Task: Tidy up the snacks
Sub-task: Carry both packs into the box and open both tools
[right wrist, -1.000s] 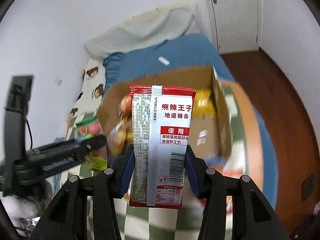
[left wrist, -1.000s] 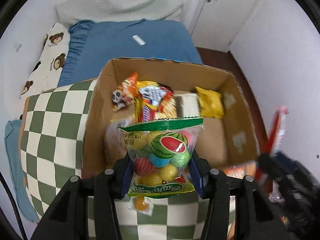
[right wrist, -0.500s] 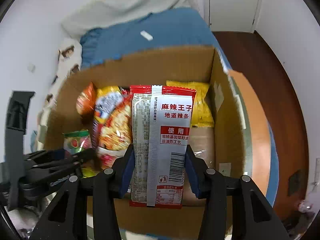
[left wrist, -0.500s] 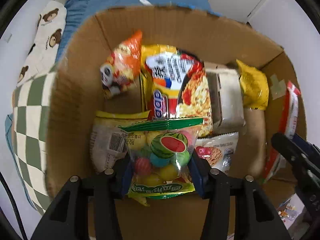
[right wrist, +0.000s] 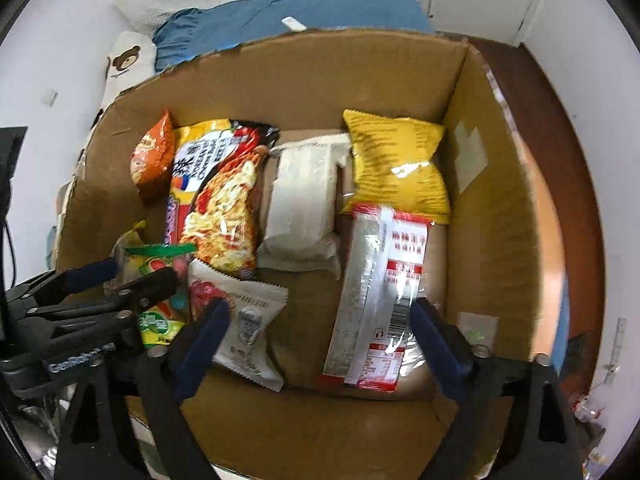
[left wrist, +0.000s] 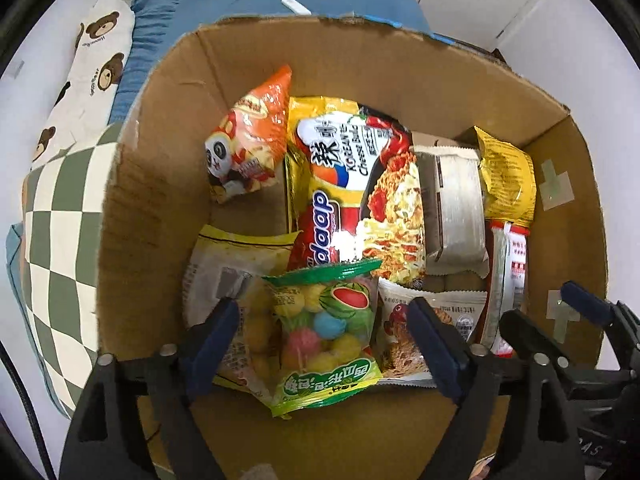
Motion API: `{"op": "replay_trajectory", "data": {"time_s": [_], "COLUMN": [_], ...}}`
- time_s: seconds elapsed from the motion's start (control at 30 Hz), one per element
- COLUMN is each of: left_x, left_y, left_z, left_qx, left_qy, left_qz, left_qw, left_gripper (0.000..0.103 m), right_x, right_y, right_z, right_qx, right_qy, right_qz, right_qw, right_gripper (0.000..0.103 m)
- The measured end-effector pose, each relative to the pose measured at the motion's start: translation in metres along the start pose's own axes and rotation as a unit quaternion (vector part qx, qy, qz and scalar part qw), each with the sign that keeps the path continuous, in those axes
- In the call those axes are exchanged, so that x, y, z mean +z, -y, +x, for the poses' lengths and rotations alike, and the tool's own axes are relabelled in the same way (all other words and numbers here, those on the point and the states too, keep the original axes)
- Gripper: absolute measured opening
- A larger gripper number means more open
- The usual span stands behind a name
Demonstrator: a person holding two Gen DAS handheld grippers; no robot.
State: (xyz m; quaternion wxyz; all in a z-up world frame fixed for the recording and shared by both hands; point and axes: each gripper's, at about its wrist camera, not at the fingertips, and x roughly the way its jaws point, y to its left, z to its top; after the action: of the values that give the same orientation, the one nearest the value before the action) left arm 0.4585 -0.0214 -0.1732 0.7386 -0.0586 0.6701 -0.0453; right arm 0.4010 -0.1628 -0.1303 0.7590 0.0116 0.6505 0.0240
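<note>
A clear bag of coloured candy balls point(left wrist: 328, 332) with a green watermelon label lies on other packets in the cardboard box point(left wrist: 160, 200). My left gripper point(left wrist: 324, 320) points down over it, jaws opening, and the pads stand clear of the bag on both sides. A red-and-silver spicy strip packet point(right wrist: 376, 292) lies blurred on the box floor by the right wall point(right wrist: 500, 220). My right gripper point(right wrist: 318, 312) hangs above it with jaws opening; the packet sits near the right finger, not gripped. Each gripper shows at the edge of the other view.
Also in the box are a noodle packet point(left wrist: 360, 200), an orange panda bag point(left wrist: 252, 148), a pale wrapped block point(left wrist: 452, 200), a yellow bag point(right wrist: 396, 168) and a white snack pouch point(right wrist: 244, 320). The box rests on a checkered cushion point(left wrist: 60, 220) beside blue bedding point(left wrist: 280, 0).
Both grippers came down into the box and opened. The candy bag dropped from the left jaws onto the packets, and the red-and-silver packet fell from the right jaws to the box floor.
</note>
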Motion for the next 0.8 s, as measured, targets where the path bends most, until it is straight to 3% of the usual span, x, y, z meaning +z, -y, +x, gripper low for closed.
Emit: {"op": "replay_trajectory", "data": {"time_s": [0.47,0.8], "left_x": [-0.01,-0.042], "left_y": [-0.004,-0.003], "left_z": [-0.039,-0.074], "left_qx": [0.015,0.026], "left_qy": [0.043,0.098], "left_qz": [-0.006,0.009], "left_qw": [0.999,0.9948], "left_gripper": [0.087,0.087], "right_x": [-0.016,-0.036], "right_y": [0.011,0.004], "right_z": [-0.032,-0.065], "right_qx": [-0.029,-0.026], "right_qy": [0.023,0.062], "right_qz": [-0.003,-0.01], "right_qw": [0.999,0.998], "right_gripper": [0.098,0.098]}}
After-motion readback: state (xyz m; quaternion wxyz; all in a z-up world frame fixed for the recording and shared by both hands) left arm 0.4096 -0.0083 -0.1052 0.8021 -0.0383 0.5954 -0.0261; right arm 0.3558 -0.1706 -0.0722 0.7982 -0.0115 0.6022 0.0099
